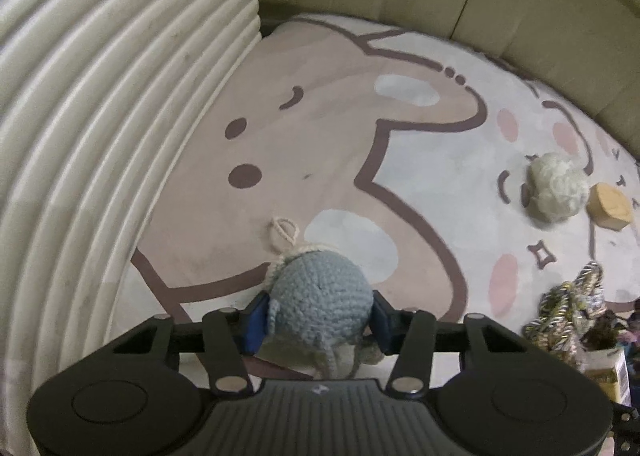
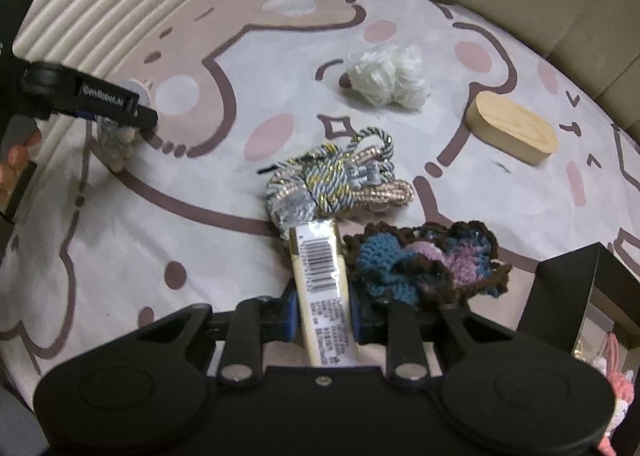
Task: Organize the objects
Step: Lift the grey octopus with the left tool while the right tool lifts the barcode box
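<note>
A cartoon-printed rug (image 1: pixel 304 160) fills both views, with a ribbed cream cushion (image 1: pixel 120 104) taking the left half of the left wrist view and only the upper left corner of the right wrist view. A black box (image 2: pixel 576 296) at lower right is shown only by the right wrist view. At bottom centre of the left wrist view, the left gripper (image 1: pixel 320 322) is clamped on a grey crocheted toy (image 1: pixel 320 296), its blue pads pressed into both sides. At bottom centre of the right wrist view, the right gripper (image 2: pixel 324 316) is closed on a cream barcoded tube (image 2: pixel 320 284), seen in the left view only as a sliver at the right edge. A crocheted blue-and-purple piece (image 2: pixel 424 260) is seen clearly only in the right view. A wooden block (image 2: pixel 512 128), a rope bundle (image 2: pixel 332 184) and a white yarn tuft (image 2: pixel 388 76) are shown by both
</note>
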The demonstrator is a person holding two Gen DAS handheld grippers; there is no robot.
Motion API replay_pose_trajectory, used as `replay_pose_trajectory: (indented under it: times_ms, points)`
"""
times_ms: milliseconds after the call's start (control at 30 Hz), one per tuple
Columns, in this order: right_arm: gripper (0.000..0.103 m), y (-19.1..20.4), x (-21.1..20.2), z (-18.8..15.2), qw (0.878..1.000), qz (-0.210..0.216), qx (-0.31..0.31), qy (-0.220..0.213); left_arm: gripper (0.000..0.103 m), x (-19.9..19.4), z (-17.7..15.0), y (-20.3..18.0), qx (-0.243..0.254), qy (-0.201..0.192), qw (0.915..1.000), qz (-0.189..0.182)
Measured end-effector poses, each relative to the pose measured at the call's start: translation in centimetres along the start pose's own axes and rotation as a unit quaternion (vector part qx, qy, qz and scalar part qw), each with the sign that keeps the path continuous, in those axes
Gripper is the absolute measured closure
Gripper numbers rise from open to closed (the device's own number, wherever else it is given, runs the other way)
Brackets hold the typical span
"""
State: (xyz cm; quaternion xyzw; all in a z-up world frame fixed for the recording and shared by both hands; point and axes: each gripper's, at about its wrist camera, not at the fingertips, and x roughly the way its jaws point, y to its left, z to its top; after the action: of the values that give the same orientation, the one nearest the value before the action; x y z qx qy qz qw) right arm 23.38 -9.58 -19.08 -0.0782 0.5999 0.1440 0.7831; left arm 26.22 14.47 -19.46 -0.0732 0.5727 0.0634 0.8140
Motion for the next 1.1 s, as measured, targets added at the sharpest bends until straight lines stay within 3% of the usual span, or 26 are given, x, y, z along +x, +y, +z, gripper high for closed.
replay_pose_trajectory:
  times_ms: [600,1100]
  points:
    - [0.078,-2.3,-6.9,-0.6,0.989,0.007,0.105,-0.102,0.051,-10.0,-2.3,-4.5,0.058,-0.097,0.9916,-0.064]
    - [0.078,-4.3,-12.5,-2.6,0.971,0.009,0.162,-0.176,0.051,-15.4,-3.8,-7.8,0.094,-0.150,0.9805,-0.086]
